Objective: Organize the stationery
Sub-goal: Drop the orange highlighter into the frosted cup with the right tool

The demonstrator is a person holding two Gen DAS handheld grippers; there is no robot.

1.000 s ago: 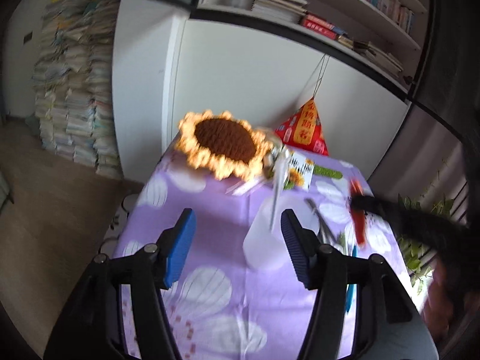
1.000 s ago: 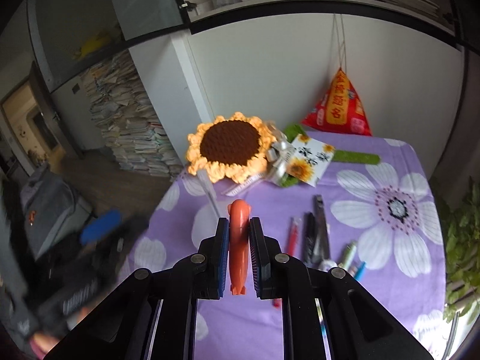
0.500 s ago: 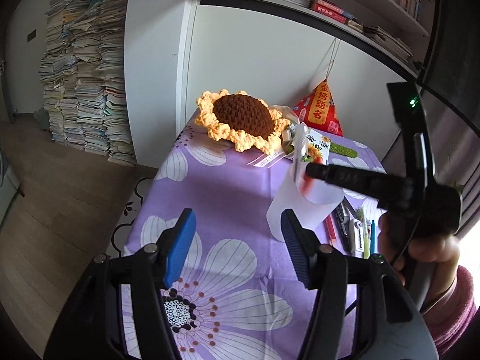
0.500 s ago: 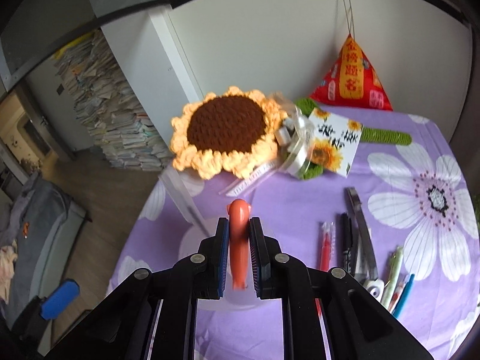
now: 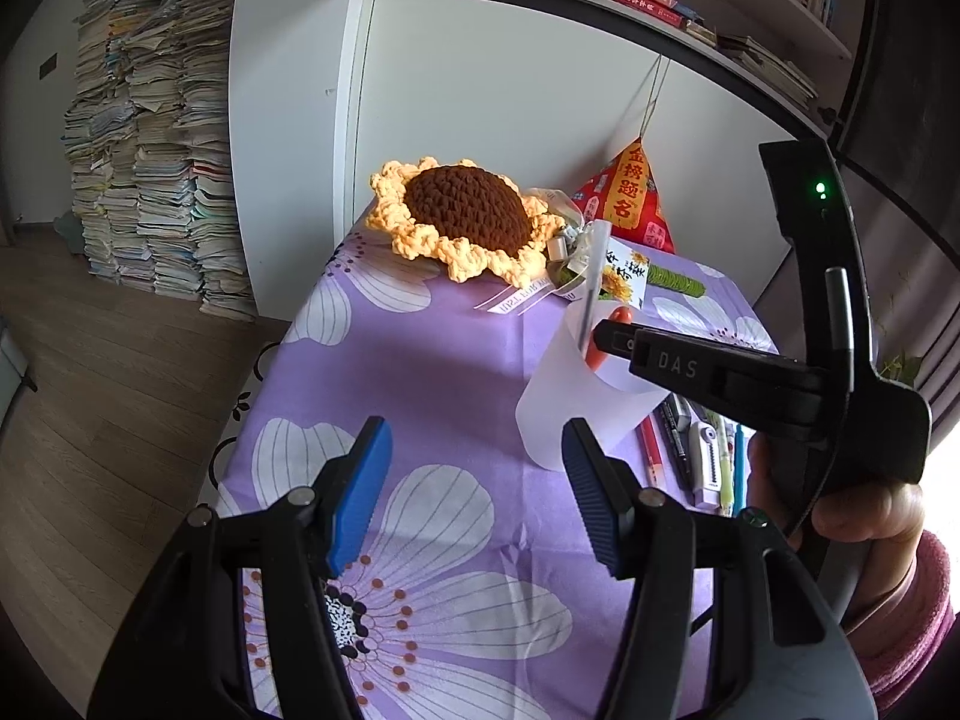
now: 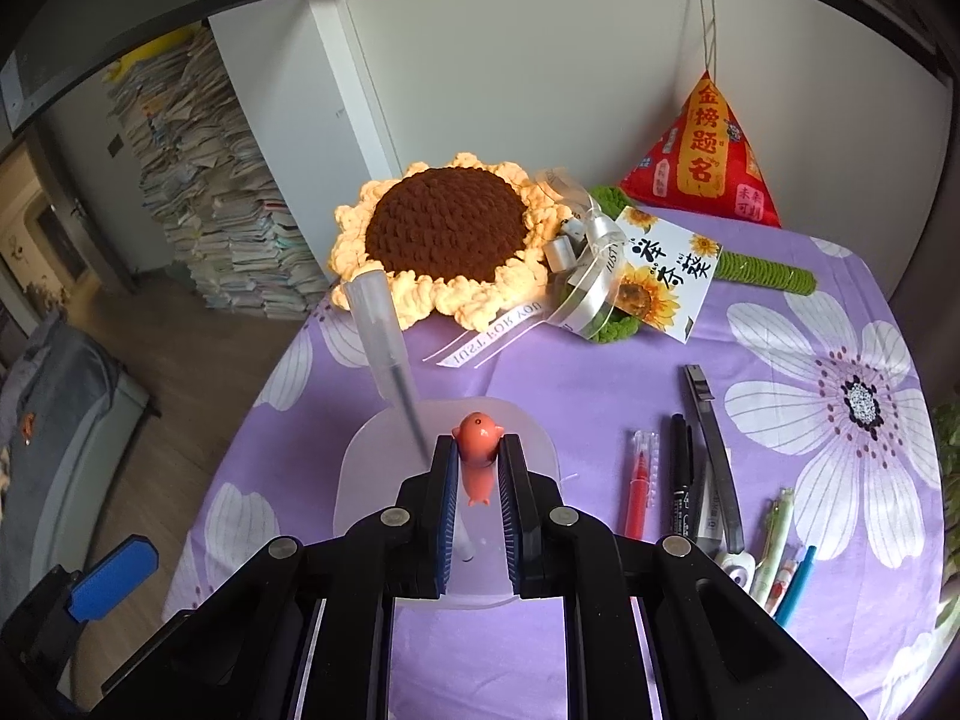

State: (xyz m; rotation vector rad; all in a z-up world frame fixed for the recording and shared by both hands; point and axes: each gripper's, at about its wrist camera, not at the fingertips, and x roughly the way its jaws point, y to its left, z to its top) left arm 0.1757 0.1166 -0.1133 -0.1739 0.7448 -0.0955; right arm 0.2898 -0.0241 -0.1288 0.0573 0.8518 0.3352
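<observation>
Purple cloth printed with big white flowers (image 5: pixel 456 384) covers the table, and everything sits on it. Nearest, the left gripper (image 5: pixel 477 495) hangs low over the near end with its blue pads spread wide apart, holding nothing. Just beyond it stands a frosted plastic cup (image 5: pixel 570 414) with one clear pen (image 6: pixel 384 354) leaning out of it toward the left. The right gripper (image 6: pixel 478 492) is poised right over the cup's mouth, its pads clamped on an orange pen (image 6: pixel 477 456) with a little animal-shaped cap — the pen points down into the cup, cap end up between the fingers. To the right of the cup a row of loose stationery lies flat on the cloth: a red pen (image 6: pixel 641 480), a black marker (image 6: pixel 679 474), a dark utility knife (image 6: pixel 711 438), a correction tape (image 6: pixel 735 567) and a few pale green and blue pens (image 6: pixel 780 546). Further back rests a crocheted sunflower (image 6: pixel 444 240) with ribbon and a card (image 6: pixel 666 270), and — against the white wall — a red triangular charm (image 6: pixel 702 156) hangs on a string. Stacks of paper (image 5: pixel 144 138) fill the far left corner.
</observation>
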